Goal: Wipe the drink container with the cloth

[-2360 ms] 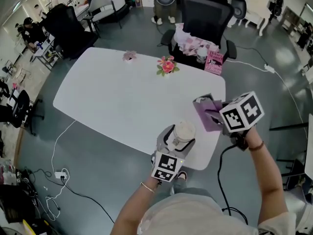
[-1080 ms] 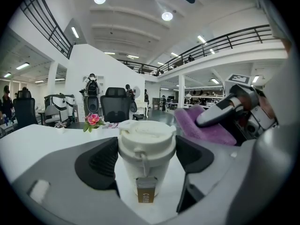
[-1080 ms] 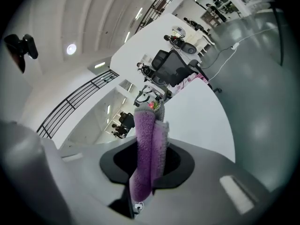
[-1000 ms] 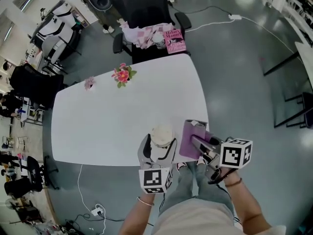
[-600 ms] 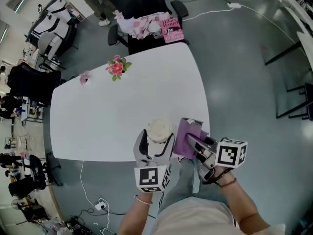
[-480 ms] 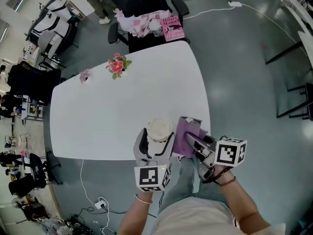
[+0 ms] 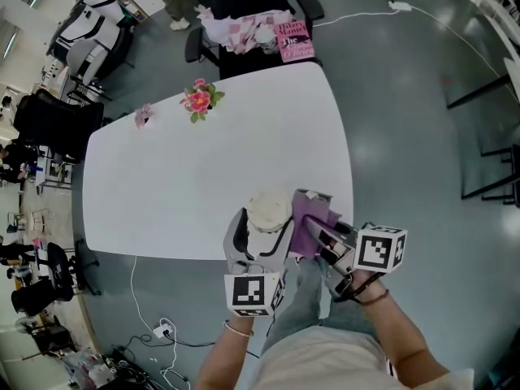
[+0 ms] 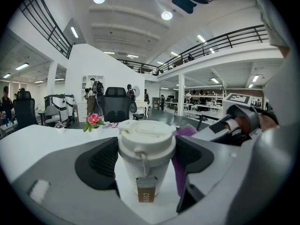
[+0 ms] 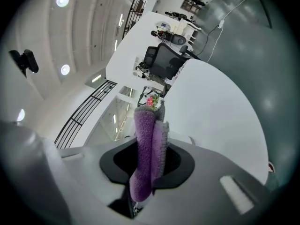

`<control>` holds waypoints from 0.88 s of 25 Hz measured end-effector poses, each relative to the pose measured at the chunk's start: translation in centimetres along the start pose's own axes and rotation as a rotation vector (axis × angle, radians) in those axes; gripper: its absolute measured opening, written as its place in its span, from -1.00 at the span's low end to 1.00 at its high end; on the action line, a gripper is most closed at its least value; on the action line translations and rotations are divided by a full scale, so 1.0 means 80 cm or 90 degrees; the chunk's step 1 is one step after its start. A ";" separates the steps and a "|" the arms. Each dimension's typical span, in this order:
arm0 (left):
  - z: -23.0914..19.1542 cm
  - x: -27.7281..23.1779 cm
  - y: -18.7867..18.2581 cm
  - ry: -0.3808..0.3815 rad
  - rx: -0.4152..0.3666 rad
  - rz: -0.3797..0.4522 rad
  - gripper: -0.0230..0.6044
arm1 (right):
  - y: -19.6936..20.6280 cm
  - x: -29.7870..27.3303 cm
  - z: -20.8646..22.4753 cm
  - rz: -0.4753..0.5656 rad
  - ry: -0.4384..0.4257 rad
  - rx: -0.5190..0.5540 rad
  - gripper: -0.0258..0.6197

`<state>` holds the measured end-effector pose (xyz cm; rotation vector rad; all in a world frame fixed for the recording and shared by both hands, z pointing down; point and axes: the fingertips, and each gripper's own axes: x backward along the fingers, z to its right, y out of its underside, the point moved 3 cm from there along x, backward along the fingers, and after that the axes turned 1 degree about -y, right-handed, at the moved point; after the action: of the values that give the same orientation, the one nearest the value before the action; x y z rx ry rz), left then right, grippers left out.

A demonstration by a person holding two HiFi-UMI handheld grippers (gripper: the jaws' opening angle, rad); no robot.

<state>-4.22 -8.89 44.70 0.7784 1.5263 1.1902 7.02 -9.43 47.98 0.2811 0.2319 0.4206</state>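
Two grippers loaded — left gripper (image 7: 258, 246) clamps cup (image 7: 269, 210), right gripper (image 7: 322, 239) pinches cloth (image 7: 307, 216) at cup's 3 o'clock — contact unclear.

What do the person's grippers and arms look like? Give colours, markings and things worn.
The left gripper and right gripper are grey with black pads. Each carries a white cube of black square markers. A thin bracelet circles the left wrist, a dark band the right. The top is light-coloured.
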 end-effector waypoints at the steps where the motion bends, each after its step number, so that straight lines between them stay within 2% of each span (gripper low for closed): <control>1: 0.000 0.000 0.000 0.000 0.000 0.001 0.31 | 0.000 -0.001 -0.001 0.000 -0.003 -0.001 -0.72; 6: -0.001 0.000 0.002 0.000 -0.001 0.000 0.31 | 0.000 -0.008 0.003 0.003 0.003 -0.008 -0.72; 12: -0.002 -0.001 0.004 0.001 -0.001 0.004 0.31 | 0.006 -0.010 0.016 0.007 0.040 -0.015 -0.72; 17: -0.002 -0.001 0.005 0.000 -0.001 0.006 0.31 | 0.003 -0.017 0.012 0.016 0.035 -0.011 -0.72; 22: -0.003 0.000 0.002 0.002 -0.005 0.008 0.31 | 0.007 -0.018 0.020 0.014 0.062 -0.018 -0.72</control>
<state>-4.44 -8.86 44.86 0.7832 1.5207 1.2066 5.94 -9.90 49.87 0.2362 0.3177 0.4593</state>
